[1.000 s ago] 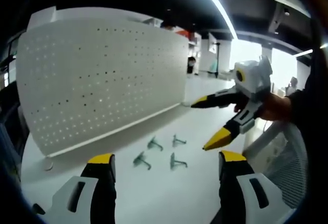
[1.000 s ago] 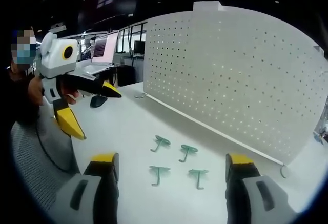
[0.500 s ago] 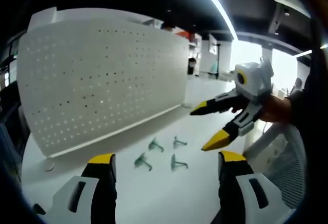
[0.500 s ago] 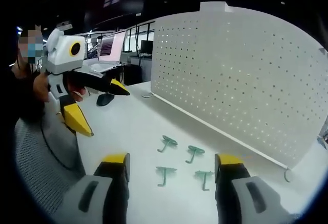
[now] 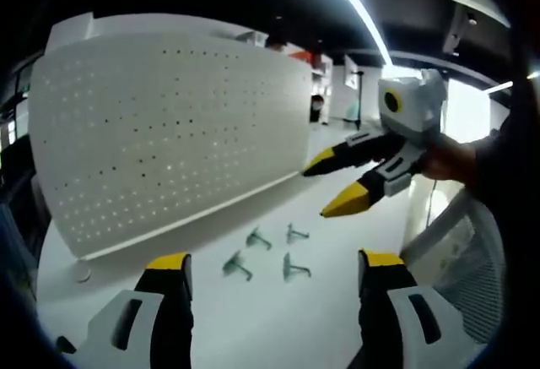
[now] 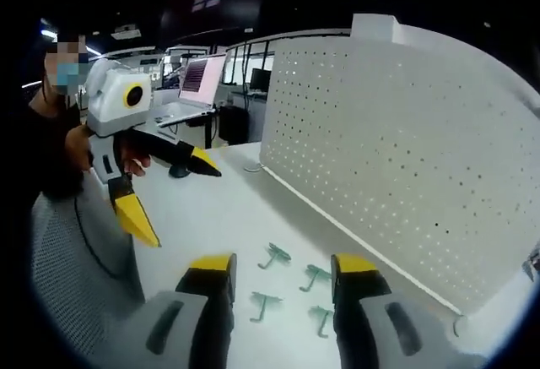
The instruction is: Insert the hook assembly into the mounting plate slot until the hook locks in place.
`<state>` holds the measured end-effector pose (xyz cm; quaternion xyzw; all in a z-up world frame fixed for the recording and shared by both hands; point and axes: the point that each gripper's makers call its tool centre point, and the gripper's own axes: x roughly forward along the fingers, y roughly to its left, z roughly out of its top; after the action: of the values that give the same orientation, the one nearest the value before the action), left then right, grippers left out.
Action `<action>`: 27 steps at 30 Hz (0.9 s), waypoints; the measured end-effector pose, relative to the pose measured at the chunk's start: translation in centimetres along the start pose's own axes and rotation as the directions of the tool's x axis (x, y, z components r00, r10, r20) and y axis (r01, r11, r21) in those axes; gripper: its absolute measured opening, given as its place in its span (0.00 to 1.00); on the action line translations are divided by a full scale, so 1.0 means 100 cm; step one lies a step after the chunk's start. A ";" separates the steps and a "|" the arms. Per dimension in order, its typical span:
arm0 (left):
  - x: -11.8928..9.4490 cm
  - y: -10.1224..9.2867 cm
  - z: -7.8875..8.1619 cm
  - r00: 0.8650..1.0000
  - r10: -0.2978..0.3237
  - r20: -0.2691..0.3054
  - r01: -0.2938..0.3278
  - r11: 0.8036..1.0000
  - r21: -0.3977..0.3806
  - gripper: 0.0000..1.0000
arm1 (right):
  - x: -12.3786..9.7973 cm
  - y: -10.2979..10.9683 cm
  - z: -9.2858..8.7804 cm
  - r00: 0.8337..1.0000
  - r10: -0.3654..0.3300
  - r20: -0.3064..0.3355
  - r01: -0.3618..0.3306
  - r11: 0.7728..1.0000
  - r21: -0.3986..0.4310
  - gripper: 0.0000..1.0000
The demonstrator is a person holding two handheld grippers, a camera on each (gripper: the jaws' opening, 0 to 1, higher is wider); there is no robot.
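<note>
Several green hooks lie loose on the white table (image 5: 253,318) in front of a tall white perforated mounting plate (image 5: 169,132) (image 6: 405,158); one hook (image 5: 257,238) is nearest the plate. The hooks (image 6: 274,257) sit just beyond my right gripper (image 6: 283,263), whose jaws stand apart with nothing between them. My left gripper (image 5: 276,261) is wide open and empty, low over the table. In the left gripper view the right gripper (image 5: 327,187) hovers in the air at the right, above the hooks. In the right gripper view the left gripper (image 6: 175,198) hangs at the left, jaws spread.
A small round disc (image 5: 80,272) lies at the foot of the plate's end. A grey mesh chair (image 6: 76,259) stands at the table's side. A laptop (image 6: 198,90) sits on a far desk. A person's hand (image 5: 447,162) holds the right gripper.
My right gripper's jaws have narrowed from wide to about half. That gripper has risen and moved toward the plate. My left gripper has kept its place and opening.
</note>
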<state>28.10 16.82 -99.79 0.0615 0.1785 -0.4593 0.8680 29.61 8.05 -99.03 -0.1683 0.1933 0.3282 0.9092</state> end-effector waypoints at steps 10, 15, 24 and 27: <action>-0.001 0.001 0.000 1.000 0.005 0.001 -0.005 1.000 0.005 0.81 | 0.016 0.004 0.015 0.999 0.050 -0.011 -0.051 0.996 -0.077 0.36; -0.001 0.000 0.000 1.000 0.003 -0.004 -0.003 1.000 0.010 0.81 | 0.030 0.005 0.020 0.996 0.082 -0.024 -0.084 0.989 -0.118 0.32; -0.001 0.000 0.000 1.000 0.002 -0.004 -0.002 1.000 0.014 0.80 | 0.058 0.010 0.015 0.986 0.149 -0.081 -0.160 0.976 -0.150 0.26; -0.001 0.000 0.000 1.000 0.003 -0.006 -0.003 1.000 0.014 0.80 | 0.069 0.013 0.012 0.980 0.171 -0.102 -0.186 0.968 -0.166 0.24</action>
<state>28.06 16.91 -99.76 0.0689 0.1778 -0.4592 0.8676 33.96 13.15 -101.38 -0.2434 0.2177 0.4167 0.8483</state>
